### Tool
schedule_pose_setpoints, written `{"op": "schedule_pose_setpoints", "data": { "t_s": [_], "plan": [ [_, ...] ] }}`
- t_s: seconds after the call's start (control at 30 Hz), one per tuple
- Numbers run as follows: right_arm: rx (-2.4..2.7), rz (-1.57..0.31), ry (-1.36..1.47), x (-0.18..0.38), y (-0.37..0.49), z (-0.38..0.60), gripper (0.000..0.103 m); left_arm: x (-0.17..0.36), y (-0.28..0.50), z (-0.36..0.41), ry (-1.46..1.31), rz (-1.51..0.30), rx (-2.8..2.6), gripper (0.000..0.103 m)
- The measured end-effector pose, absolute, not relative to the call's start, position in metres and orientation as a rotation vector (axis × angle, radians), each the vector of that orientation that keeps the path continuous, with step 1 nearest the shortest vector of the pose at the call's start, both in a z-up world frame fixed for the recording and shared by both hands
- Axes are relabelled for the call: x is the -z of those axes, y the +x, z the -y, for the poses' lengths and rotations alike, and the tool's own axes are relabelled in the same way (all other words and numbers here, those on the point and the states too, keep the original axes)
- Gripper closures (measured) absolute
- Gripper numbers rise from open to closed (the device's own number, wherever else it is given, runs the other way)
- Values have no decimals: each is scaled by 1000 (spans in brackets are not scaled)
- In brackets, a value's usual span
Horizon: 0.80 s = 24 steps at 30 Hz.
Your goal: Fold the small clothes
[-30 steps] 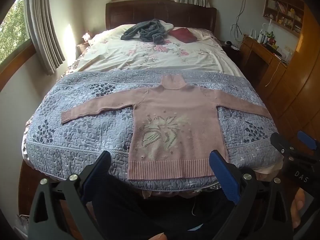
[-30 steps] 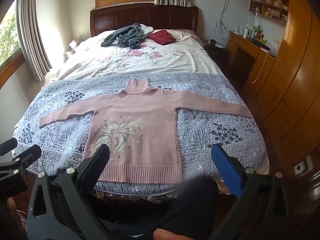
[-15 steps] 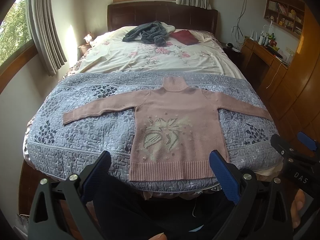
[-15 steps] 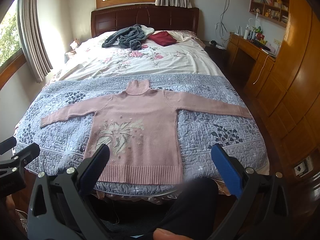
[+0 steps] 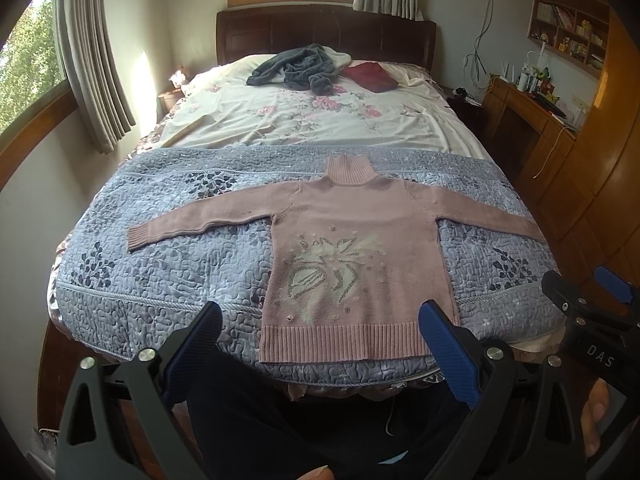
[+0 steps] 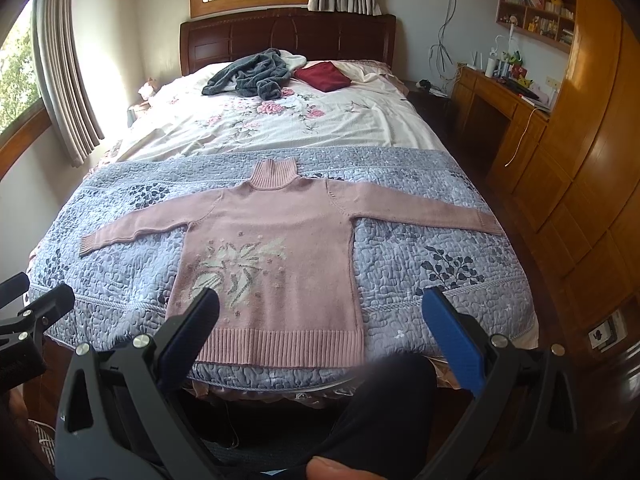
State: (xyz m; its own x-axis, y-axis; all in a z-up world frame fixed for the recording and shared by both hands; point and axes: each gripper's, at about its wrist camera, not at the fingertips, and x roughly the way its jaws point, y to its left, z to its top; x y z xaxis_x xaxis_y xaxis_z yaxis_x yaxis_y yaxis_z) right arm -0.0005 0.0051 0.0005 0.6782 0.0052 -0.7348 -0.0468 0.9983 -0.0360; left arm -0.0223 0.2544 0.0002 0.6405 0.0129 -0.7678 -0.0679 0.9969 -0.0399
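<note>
A pink turtleneck sweater [image 5: 356, 240] [image 6: 276, 252] lies flat and face up on the blue-grey quilt [image 5: 168, 264] at the foot of the bed, both sleeves spread out sideways, hem toward me. My left gripper [image 5: 320, 320] hangs open over the bed's near edge, in front of the hem, with nothing between its blue pads. My right gripper [image 6: 320, 312] is open too, empty, held just short of the hem's right corner. Each gripper shows at the side of the other's view.
A grey garment [image 6: 250, 74] and a dark red cloth [image 6: 323, 76] lie near the headboard on the floral sheet [image 6: 280, 124]. A wooden desk and cabinets [image 6: 560, 168] line the right side. The person's dark-trousered legs [image 5: 304, 412] are below the bed edge.
Both grippers have tilted down and edged slightly closer to the bed; the sweater sits a little lower in both views. Nothing was grasped.
</note>
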Motion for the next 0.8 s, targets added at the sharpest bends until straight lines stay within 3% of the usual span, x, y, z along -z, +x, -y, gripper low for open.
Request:
{"op": "schedule_pose_setpoints", "data": {
  "t_s": [0.8],
  "plan": [
    [-20, -804, -44, -6, -14, 7, 2, -6, -40, -248, -63, -834, -53, 4]
  ]
}}
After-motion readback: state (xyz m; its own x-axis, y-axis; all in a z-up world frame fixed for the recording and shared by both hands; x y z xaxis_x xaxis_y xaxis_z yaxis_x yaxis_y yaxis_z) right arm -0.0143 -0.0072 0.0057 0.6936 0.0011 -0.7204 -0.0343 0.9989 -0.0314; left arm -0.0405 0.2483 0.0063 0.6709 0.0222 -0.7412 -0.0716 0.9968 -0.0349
